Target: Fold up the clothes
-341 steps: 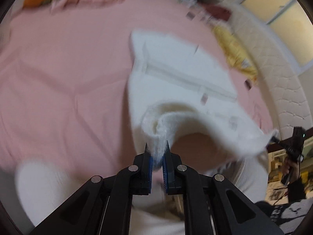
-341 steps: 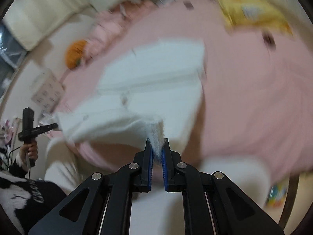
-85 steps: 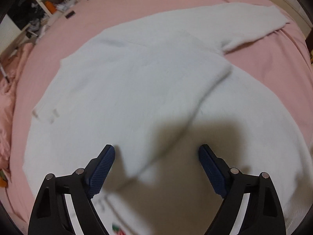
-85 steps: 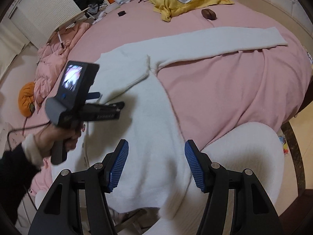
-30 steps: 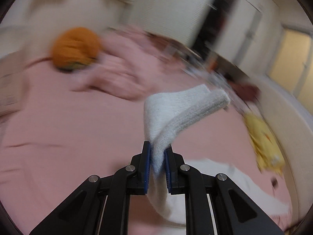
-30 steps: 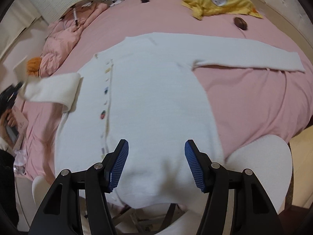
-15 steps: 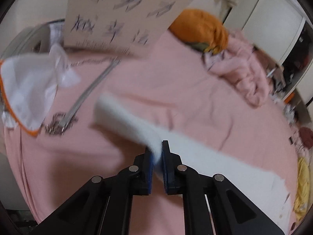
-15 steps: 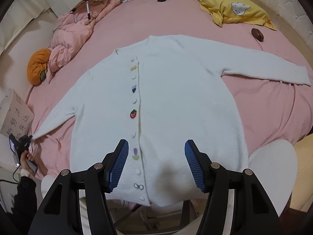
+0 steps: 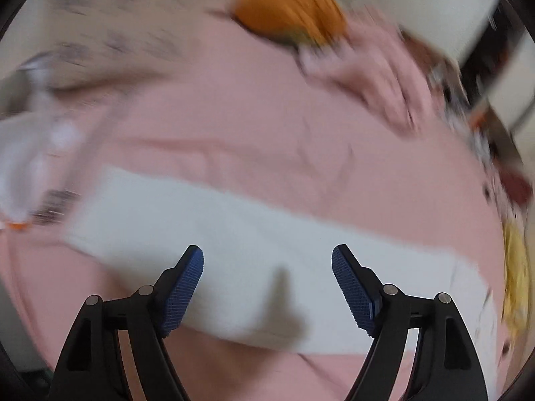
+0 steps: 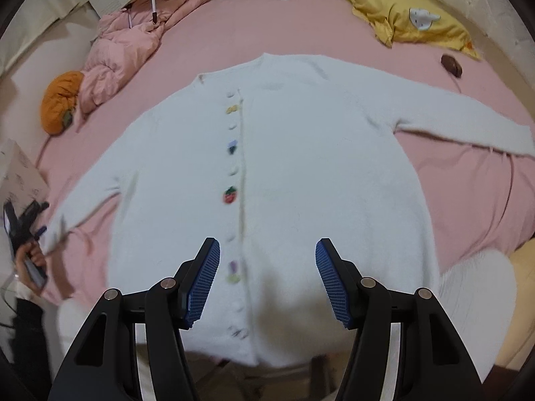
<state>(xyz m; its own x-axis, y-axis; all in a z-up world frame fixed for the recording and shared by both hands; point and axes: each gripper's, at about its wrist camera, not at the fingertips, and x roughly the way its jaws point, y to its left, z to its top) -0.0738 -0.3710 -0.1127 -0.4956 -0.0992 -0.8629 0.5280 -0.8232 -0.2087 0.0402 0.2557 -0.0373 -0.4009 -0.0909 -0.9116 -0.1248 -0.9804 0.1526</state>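
Right wrist only: whole cardigan

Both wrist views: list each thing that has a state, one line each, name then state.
Cardigan: spread flat on the bed, front up, buttoned, unfolded.
Left sleeve: stretched out flat, released.
Right sleeve: stretched out flat.
Left gripper: open, above the left sleeve, holding nothing.
Right gripper: open, above the hem, holding nothing.
Pink quilt: bunched up at the bed's edge.
Yellow pillow: lying flat.
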